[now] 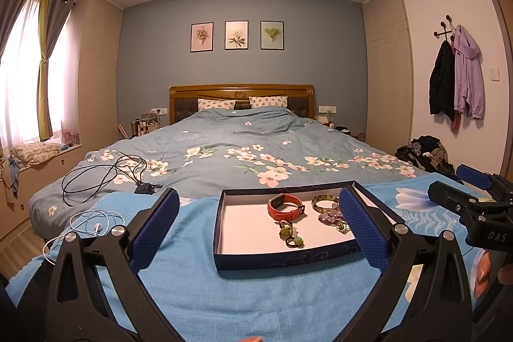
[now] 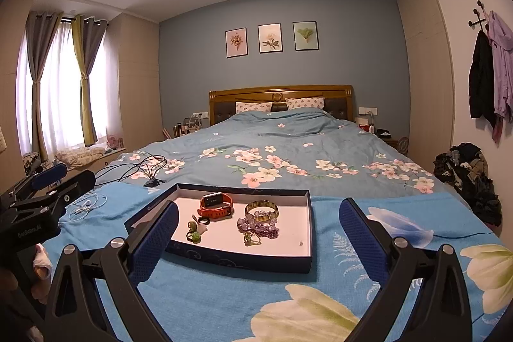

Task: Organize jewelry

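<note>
A shallow dark-blue box (image 2: 224, 258) with a white floor lies on a bright blue flowered blanket (image 2: 198, 303) at the foot of the bed. The jewelry sits loose inside it: a red watch (image 2: 215, 204) toward the back, a green-and-gold bangle (image 2: 261, 208) just beside it, a purple bead bracelet (image 2: 258, 226) touching the bangle's front edge, green hair ties (image 2: 195, 231) at the left, and a small green ring (image 2: 251, 238) in front of the beads. A tiny piece (too small to identify) lies alone near the right wall of the box.

The left gripper (image 1: 256, 223) hangs over the near rim of the box, its blue-padded fingers spread wide with nothing between them; its right finger hides part of the beads in the left wrist view. The right gripper (image 2: 259, 237) also has its fingers wide apart and empty, one over the box's left wall, the other over bare blanket to the right.

Left of the box on the blanket lie white earphones (image 1: 96, 225). Behind them, on the flowered quilt (image 2: 288, 149), are tangled black cables (image 1: 102, 177) and a small black adapter. A heap of dark clothes (image 2: 468, 175) lies by the right wall under hanging jackets.
</note>
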{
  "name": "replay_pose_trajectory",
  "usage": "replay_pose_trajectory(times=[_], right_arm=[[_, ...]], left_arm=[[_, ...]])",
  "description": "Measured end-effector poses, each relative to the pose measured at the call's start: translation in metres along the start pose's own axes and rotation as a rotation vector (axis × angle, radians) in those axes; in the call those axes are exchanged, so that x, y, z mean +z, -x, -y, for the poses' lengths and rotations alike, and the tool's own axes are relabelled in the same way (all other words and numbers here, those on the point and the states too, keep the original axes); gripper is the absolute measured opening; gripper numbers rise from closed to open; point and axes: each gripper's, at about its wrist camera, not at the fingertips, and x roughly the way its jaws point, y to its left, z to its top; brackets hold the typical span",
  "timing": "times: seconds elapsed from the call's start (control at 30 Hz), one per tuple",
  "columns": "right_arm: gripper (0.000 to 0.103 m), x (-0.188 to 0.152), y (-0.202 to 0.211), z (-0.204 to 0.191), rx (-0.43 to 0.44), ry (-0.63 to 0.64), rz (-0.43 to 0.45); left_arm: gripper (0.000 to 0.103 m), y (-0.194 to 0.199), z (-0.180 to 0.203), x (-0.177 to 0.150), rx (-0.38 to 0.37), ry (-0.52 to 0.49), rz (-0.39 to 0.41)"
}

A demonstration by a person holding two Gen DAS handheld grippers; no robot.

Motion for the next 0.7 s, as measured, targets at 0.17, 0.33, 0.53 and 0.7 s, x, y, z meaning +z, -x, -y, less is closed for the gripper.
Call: replay_pose_trajectory(times=[0.17, 0.33, 0.53, 0.7], right_arm=[[0.097, 0.0002, 0.0006, 0.0003, -0.002, 0.000, -0.001], [0.097, 0.0006, 0.0000, 0.0015, -0.006, -0.001, 0.000], [0.097, 0.0003, 0.0019, 0.0019, -0.008, -0.003, -0.001], [0.097, 0.0008, 0.0005, 0.0017, -0.006, -0.001, -0.002]], left_arm=[[0.098, -0.0009, -0.0003, -0.0012, 0.000, -0.001, -0.002], [0.098, -0.0009, -0.0003, -0.0009, -0.002, -0.002, -0.003], [0.098, -0.0019, -0.0008, -0.0012, 0.003, 0.003, -0.007], [0.098, -0.0040, -0.0025, -0.0018, 0.006, 0.006, -0.007]])
